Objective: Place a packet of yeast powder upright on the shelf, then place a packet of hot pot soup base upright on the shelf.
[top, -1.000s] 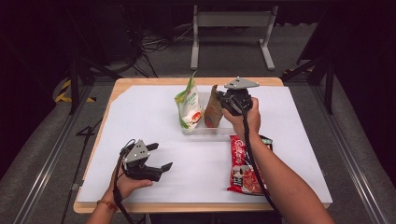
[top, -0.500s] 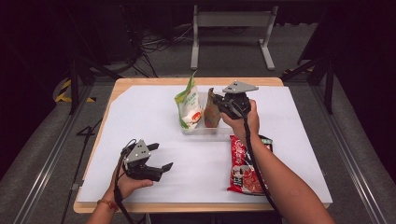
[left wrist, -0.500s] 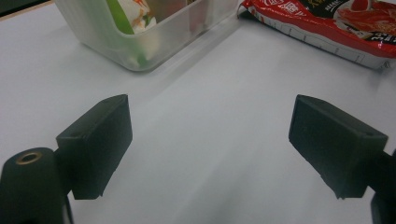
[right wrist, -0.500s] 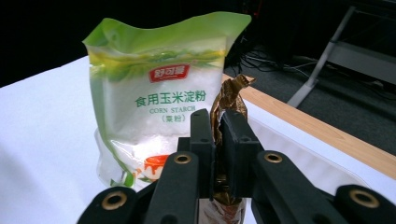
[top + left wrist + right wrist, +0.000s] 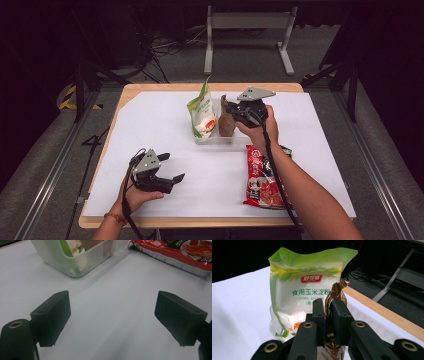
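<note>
So it's a light wooden table [image 5: 295,88] with a big white paper sheet [image 5: 150,125] covering nearly the whole top. A clear plastic tub [image 5: 220,140] sits toward the far edge around the middle, and a red flat snack packet [image 5: 262,177] lies nearer the front-right.

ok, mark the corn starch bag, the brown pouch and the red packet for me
corn starch bag [image 5: 309,293], right gripper view, on its printed front.
brown pouch [image 5: 337,293], right gripper view, on its crumpled top above the jaws.
red packet [image 5: 264,176], high view, on its middle.

Two black fingers [image 5: 53,315] spread wide over white table [image 5: 112,322], facing clear bin [image 5: 62,257] and red packet [image 5: 175,252].
</note>
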Motion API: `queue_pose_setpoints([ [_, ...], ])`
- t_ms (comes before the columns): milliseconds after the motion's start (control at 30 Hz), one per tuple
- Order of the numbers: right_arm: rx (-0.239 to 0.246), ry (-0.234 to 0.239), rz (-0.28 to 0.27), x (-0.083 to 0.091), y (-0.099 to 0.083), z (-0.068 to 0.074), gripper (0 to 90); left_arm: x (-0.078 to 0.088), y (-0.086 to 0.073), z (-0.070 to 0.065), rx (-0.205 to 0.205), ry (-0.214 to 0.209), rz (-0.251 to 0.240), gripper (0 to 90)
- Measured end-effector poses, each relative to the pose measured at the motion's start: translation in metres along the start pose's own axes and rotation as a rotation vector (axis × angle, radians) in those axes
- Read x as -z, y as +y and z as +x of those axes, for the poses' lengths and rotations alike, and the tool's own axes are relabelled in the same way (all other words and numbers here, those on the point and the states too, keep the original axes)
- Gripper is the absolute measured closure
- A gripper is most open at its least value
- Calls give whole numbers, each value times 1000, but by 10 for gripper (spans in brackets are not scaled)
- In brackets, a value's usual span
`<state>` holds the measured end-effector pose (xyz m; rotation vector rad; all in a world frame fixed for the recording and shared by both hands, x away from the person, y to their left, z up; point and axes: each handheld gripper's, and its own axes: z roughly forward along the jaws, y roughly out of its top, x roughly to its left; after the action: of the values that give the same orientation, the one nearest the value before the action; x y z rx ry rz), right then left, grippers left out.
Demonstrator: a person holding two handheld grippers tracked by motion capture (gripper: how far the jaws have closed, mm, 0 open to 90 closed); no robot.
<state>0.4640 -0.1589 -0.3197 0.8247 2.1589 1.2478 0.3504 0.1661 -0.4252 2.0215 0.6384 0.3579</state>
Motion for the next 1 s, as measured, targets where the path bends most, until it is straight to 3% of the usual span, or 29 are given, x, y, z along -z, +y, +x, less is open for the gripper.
queue_pose_setpoints([
  [500,25,24,10,11,0,-4,716,1,-1,0,-1,-8,-1,144],
  [667,44,12,-11,25,0,-4,632,-1,-2,1,4,-10,2,144],
  [1000,45,18,-34,51,-11,-14,622,-7,1,-1,-5,-17,16,143],
])
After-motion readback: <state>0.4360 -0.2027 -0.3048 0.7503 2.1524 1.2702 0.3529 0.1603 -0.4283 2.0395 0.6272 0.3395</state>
